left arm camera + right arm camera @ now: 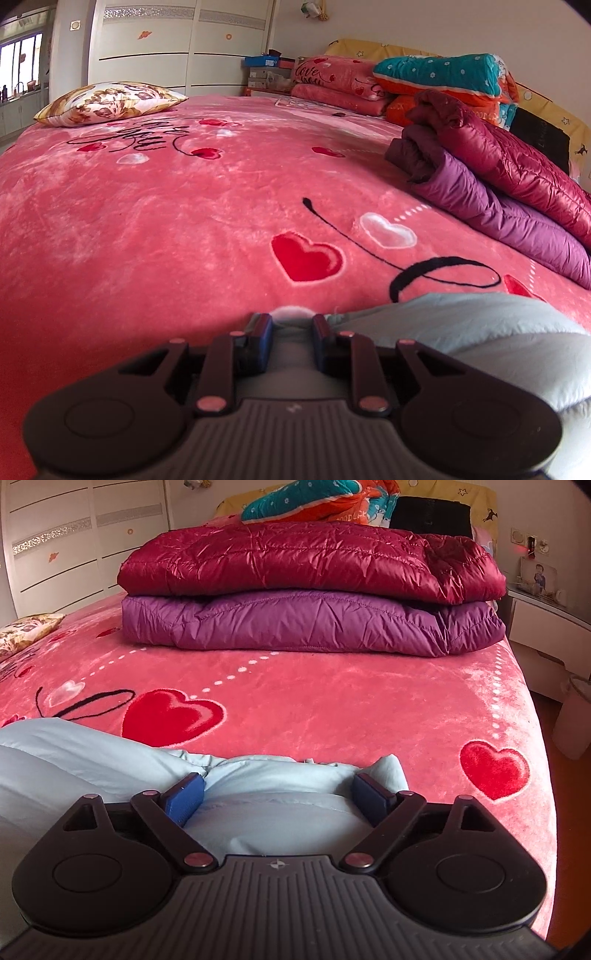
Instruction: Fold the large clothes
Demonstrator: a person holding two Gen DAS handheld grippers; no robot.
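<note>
Pink plush bedding printed with red and white hearts [155, 229] covers the bed under both my cameras, with a white wardrobe [147, 48] behind it. I count two folded puffer jackets stacked far from me: a glossy maroon quilted jacket [310, 559] on top of a purple quilted jacket [295, 624]. Nearest me lies the one garment I am working on, a pale blue padded jacket [273, 801], and most of it is cut off by the bottom and left edges of the right wrist view. My right gripper [277, 795] has its blue-padded fingers [184, 794] spread wide, with a bulge of the pale blue jacket between them, not pinched. My left gripper [291, 341] has its fingers [258, 343] set narrowly apart at the jacket's edge; pale fabric sits in the gap, but blur there keeps me from telling whether they grip it. One floral gold-and-brown cushion [110, 101] rests at the bed's far left corner. Pink pillows [336, 83] by the headboard read "Love", and black script on the bedding seems to read "love you". Teal and orange folded quilts [443, 79] are partly hidden behind the jackets.
</note>
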